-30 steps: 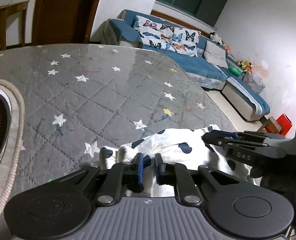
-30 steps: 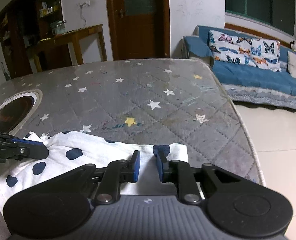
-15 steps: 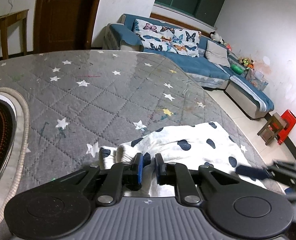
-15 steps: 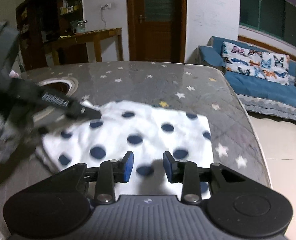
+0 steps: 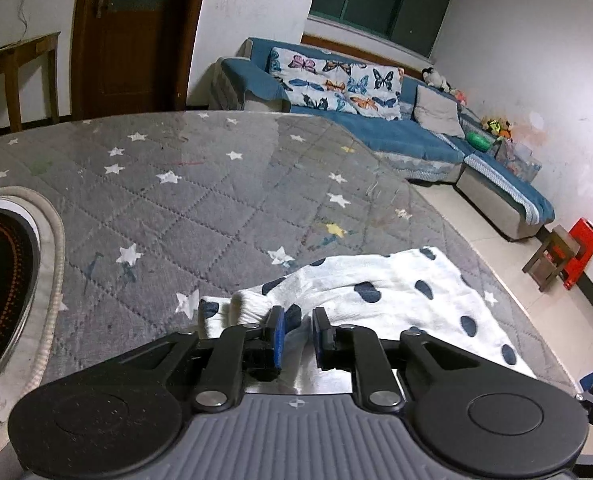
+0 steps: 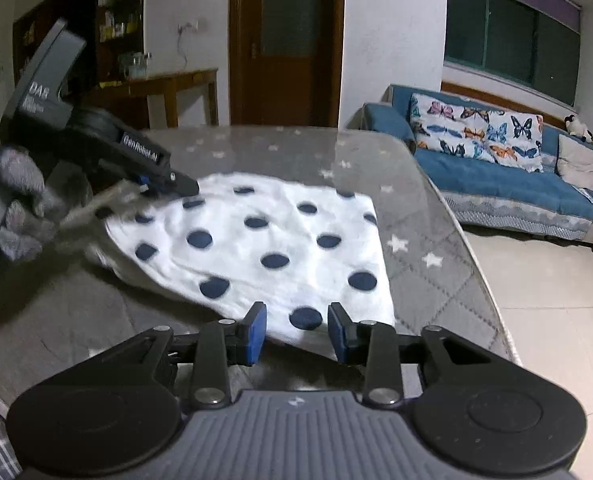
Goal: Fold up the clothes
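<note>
One garment, white with dark blue dots, is lying spread on the grey star-quilted table, near the table's edge on the sofa side. Two grippers are showing, one in each view.

The left gripper is sitting low over the bunched end of the garment; its two blue-padded fingers are standing only a narrow gap apart, with a fold of the white cloth lying between them. Whether the pads are actually clamping that cloth cannot be told. In the right wrist view the same tool is appearing at the far corner of the garment, held by a hand in a grey knitted glove, blurred.

The right gripper is hovering just short of the garment's near edge, its fingers standing clearly apart and gripping nothing.

One round dark inset is sitting in the table. One blue sofa is standing beyond, carrying two butterfly cushions
</note>
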A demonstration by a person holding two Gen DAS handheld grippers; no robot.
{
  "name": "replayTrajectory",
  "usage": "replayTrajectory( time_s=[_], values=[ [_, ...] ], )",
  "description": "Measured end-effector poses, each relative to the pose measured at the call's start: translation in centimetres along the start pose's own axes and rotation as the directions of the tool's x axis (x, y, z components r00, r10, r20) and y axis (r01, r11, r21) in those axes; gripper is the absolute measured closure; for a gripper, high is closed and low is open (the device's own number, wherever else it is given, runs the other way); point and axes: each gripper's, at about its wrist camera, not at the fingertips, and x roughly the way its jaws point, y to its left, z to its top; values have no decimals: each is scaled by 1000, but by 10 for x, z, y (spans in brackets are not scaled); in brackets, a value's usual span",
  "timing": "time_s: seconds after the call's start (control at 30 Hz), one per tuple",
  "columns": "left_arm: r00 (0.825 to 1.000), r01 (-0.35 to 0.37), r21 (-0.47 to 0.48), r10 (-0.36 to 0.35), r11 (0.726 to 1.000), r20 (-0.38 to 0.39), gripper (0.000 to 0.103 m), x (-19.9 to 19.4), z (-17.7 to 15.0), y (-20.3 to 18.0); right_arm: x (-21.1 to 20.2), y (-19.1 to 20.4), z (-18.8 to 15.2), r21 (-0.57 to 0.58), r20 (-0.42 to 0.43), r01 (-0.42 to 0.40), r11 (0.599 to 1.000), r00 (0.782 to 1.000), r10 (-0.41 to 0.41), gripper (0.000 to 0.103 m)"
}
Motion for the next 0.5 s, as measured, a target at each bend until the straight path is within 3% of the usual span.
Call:
replayTrajectory(
  time_s=[0.07, 0.33, 0.4, 0.5],
  values=[
    [1000, 3, 15, -3, 1000, 14, 71, -10, -2, -3, -3, 2, 1, 14, 20, -11, 1000, 1000, 11, 55],
    [1000, 1, 38, -2, 999, 27, 49, -41, -25, -9, -5, 15, -5, 51, 42, -50, 997, 998, 48, 42],
    [1000, -10, 38, 9, 999, 26, 45, -46, -31, -9, -7, 20, -6, 53, 49, -44, 998, 998, 41, 26],
    [999, -26, 40, 25, 999, 22, 38, -52, -41, -9, -11, 27, -7, 56, 59, -34, 998, 998, 31, 22]
  ],
)
